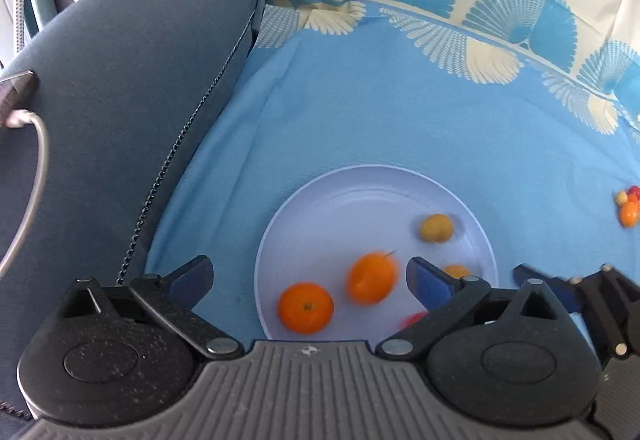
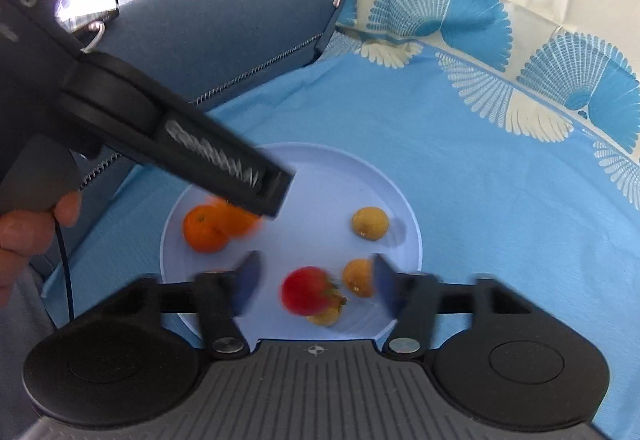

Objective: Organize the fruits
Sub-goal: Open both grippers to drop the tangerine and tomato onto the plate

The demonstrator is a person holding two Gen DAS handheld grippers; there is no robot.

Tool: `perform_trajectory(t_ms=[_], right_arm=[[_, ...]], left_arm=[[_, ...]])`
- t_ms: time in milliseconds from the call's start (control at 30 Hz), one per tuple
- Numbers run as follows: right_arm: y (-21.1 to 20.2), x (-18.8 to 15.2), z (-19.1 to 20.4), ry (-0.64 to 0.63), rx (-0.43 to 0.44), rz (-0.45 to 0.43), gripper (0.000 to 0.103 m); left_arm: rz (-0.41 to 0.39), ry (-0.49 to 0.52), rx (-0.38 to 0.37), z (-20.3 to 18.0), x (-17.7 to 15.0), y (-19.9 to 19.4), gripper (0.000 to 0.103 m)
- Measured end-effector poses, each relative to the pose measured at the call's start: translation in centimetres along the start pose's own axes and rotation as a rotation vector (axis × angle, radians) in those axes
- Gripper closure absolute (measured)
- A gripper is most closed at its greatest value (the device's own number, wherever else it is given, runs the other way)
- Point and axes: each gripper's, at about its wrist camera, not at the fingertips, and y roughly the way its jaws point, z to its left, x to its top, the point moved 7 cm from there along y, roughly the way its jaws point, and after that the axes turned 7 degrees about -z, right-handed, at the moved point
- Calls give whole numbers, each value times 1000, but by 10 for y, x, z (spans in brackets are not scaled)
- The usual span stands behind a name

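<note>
- So, left wrist view: the left tool point(image 1: 310, 276) has its jaws spread wide with nothing pinched. It hangs over the near edge of the pale blue plate point(image 1: 360, 176), which sits on a blue cloth point(image 1: 400, 112).
- On the plate there's a mandarin point(image 1: 305, 307) near the front rim, and a blurry orange fruit point(image 1: 372, 278) just beside it, loose between the open fingers and touching neither.
- A yellowish fruit point(image 1: 436, 228) sits further back on the plate. A small pile of fruits point(image 1: 629, 204) lies off the plate, well apart at the picture's right edge.
- A dark blue cushion point(image 1: 120, 80) lies left of the plate.
- Right wrist view: the right tool point(image 2: 316, 286) is open too, gripping nothing. A blurred red fruit point(image 2: 306, 291) lies on the plate point(image 2: 320, 156) between its fingers, not pressed by them.
- An orange-yellow fruit point(image 2: 357, 277) lies just beside the right finger; another yellow one point(image 2: 370, 223) sits behind it.
- A hand point(image 2: 24, 236) holds the left tool over the plate's far left side.
</note>
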Motion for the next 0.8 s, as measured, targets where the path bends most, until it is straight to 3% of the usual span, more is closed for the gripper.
perform_trajectory(t_ms=[133,367,500,800], right_arm=[[-29,-8,-1,17,-37,10,9],[-90,-30,4,83,-92,34,4],[-123,-31,8,107,-115,-12,3],[-178,-28,26,88,-128,-123,1]], left_arm=[[3,-12,28,5,-15,-25,0],[12,-49,95,18,-54,-78,0],[-3,-75,88,19,-70,-106,0],[-107,-33,83,3,-83,-163,0]])
